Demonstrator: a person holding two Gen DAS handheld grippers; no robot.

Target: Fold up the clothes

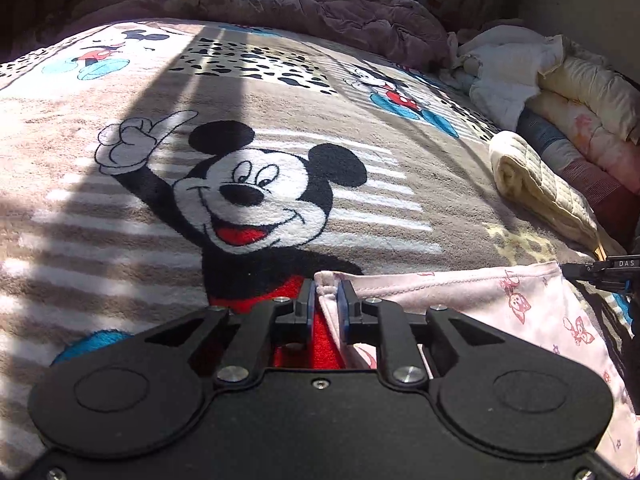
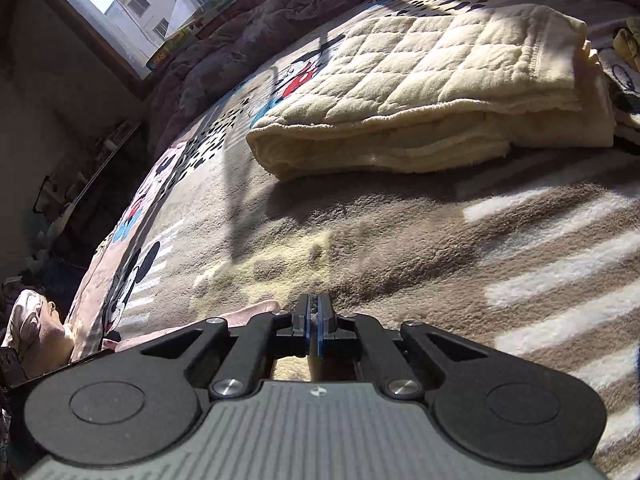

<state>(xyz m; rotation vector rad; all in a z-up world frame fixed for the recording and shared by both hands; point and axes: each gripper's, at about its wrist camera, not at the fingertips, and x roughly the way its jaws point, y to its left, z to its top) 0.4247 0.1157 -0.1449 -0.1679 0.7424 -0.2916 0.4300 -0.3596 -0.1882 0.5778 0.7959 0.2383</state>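
The left tool [image 1: 325, 294], black with blue-padded fingers, is closed to a narrow gap on the hemmed corner of a pale pink cotton garment printed with small pink bows [image 1: 500, 304]. The fabric edge is pinched between the two pads. From this corner the garment extends to the right across the bed and runs under the tool body toward the lower right of the left wrist view. Its upper hem lies nearly straight.

At the far right edge of the left wrist view, the tip of the right tool [image 1: 568, 269] meets the garment's opposite upper corner.

In the right wrist view, the right tool [image 2: 314, 312] has its blue pads drawn almost together. A thin piece of pale fabric shows between them, and a strip of the pink garment [image 2: 248, 310] lies just left of the fingers. The grip itself is partly hidden by the tool body.

The garment rests on a plush beige and white striped blanket with a cartoon mouse print [image 1: 248, 200], which covers the bed. Bars of sunlight and shadow cross the blanket.

A folded cream quilted cloth [image 2: 420, 92] lies on the blanket ahead of the right tool, well apart from the garment. Behind it in the left wrist view, a stack of folded bedding in white, cream, blue and dark red [image 1: 560, 92] sits along the bed's right side. A crumpled mauve quilt [image 1: 280, 4] lies across the far end of the bed.
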